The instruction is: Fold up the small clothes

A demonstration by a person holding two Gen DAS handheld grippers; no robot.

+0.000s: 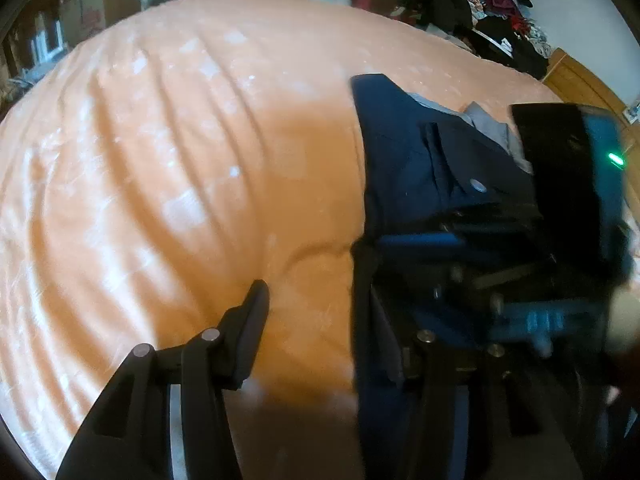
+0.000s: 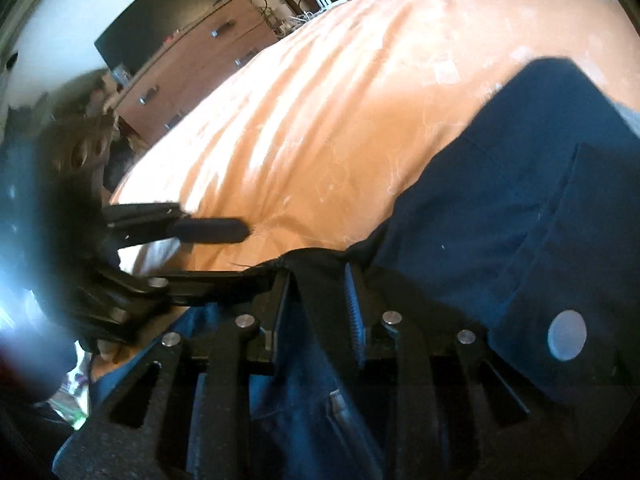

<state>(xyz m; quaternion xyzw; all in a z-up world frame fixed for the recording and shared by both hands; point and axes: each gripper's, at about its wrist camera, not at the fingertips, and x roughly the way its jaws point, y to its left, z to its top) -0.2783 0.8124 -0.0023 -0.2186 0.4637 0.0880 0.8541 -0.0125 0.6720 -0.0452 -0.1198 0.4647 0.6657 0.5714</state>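
Orange bedspread (image 2: 320, 112), right tongs (image 2: 320, 308) pinching shorts (image 2: 500, 200)

You are in a lived-in home bedroom: a wide bed (image 1: 180, 140) under an orange cover fills both views. Beyond its far side, clothes (image 1: 492, 4) lie heaped against the wall, and cardboard boxes (image 1: 96, 8) stand by the other corner. In your right wrist view a wooden dresser (image 2: 192, 68) with metal handles stands beside the bed, a dark screen (image 2: 168, 12) above it.
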